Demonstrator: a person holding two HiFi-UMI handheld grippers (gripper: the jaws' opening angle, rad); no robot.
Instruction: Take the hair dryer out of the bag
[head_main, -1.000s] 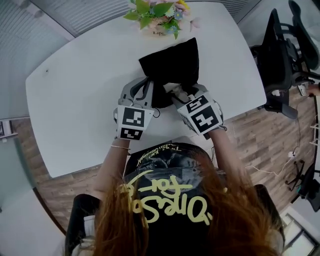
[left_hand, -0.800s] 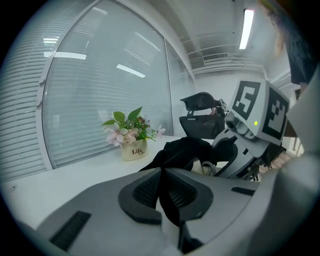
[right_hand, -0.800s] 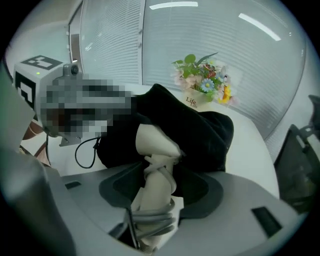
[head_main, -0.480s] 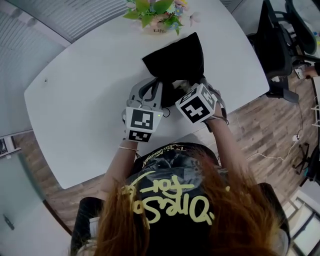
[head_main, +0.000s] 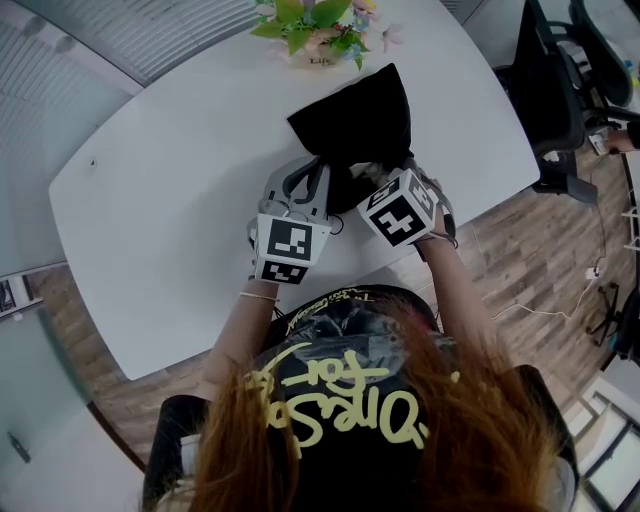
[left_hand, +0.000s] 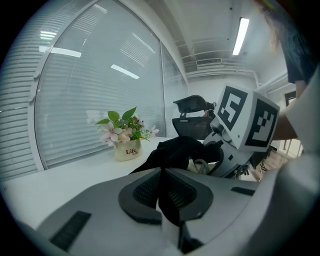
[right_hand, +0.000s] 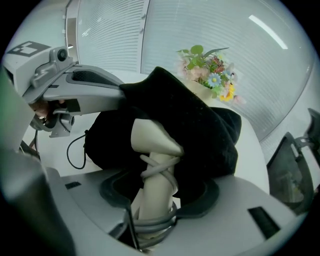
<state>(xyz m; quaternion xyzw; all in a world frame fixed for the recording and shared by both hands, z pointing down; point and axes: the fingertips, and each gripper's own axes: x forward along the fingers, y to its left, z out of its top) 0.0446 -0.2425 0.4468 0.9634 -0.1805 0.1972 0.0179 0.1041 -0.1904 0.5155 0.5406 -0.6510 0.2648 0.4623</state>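
The black cloth bag lies on the white table with its mouth toward me. My left gripper is shut on the bag's near edge; black fabric is pinched between its pads. My right gripper reaches into the mouth. In the right gripper view a cream hair dryer sticks out of the bag. Its handle, wound with grey cord, sits between the jaws of my right gripper, which close on it. The dryer's head stays hidden in the bag.
A pot of flowers stands just beyond the bag at the table's far edge. Black office chairs stand off the table's right side. The bag's drawstring loops onto the table on the left.
My right gripper has tipped steeper and shifted a little toward the bag's mouth. The left gripper keeps its hold on the bag's edge in the same place.
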